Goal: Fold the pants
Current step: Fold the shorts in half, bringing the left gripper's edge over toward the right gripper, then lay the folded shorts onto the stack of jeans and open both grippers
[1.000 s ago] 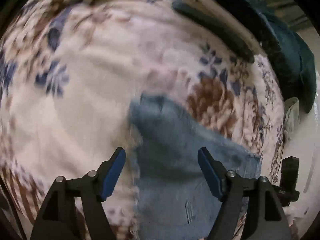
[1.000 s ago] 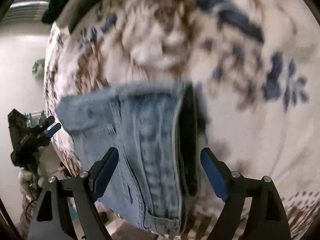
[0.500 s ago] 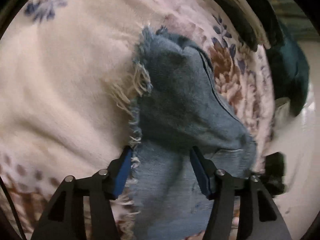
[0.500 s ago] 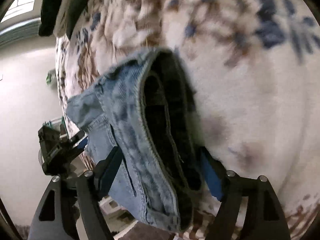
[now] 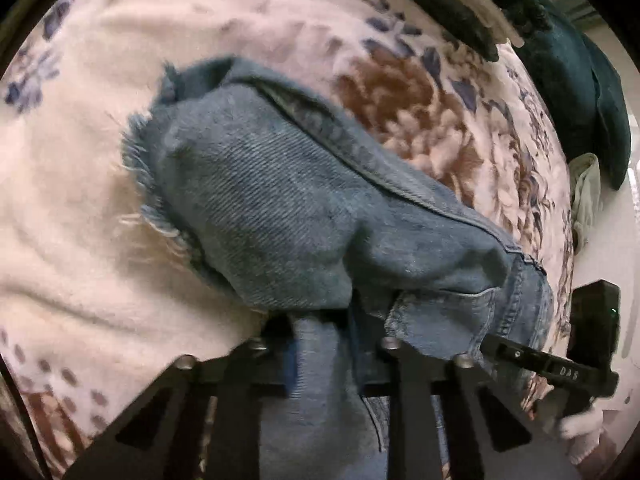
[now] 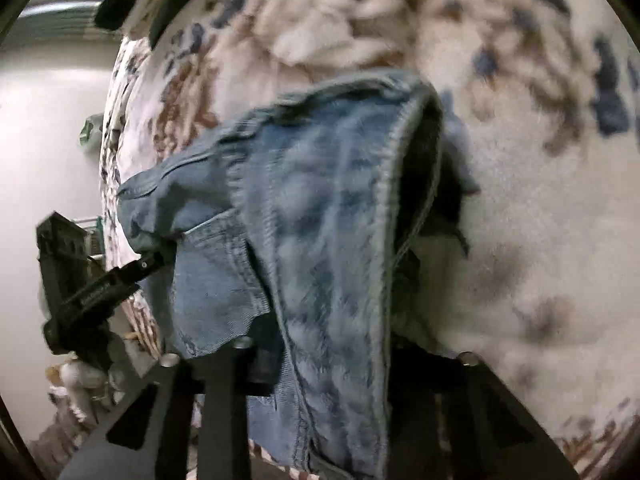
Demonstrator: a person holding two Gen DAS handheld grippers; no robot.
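Left wrist view: left hand-held gripper [image 5: 326,332] is clamping a fold of the blue denim pants [image 5: 288,208], fingers closed on the cloth, with the frayed hem [image 5: 140,168] lying out ahead on the floral blanket [image 5: 80,240] covering the bed. Right wrist view: right hand-held gripper [image 6: 344,356] is pinching the waistband end of the pants [image 6: 320,220], denim draping over both fingers, and the other hand-held gripper is showing at the left edge gripping the same cloth.
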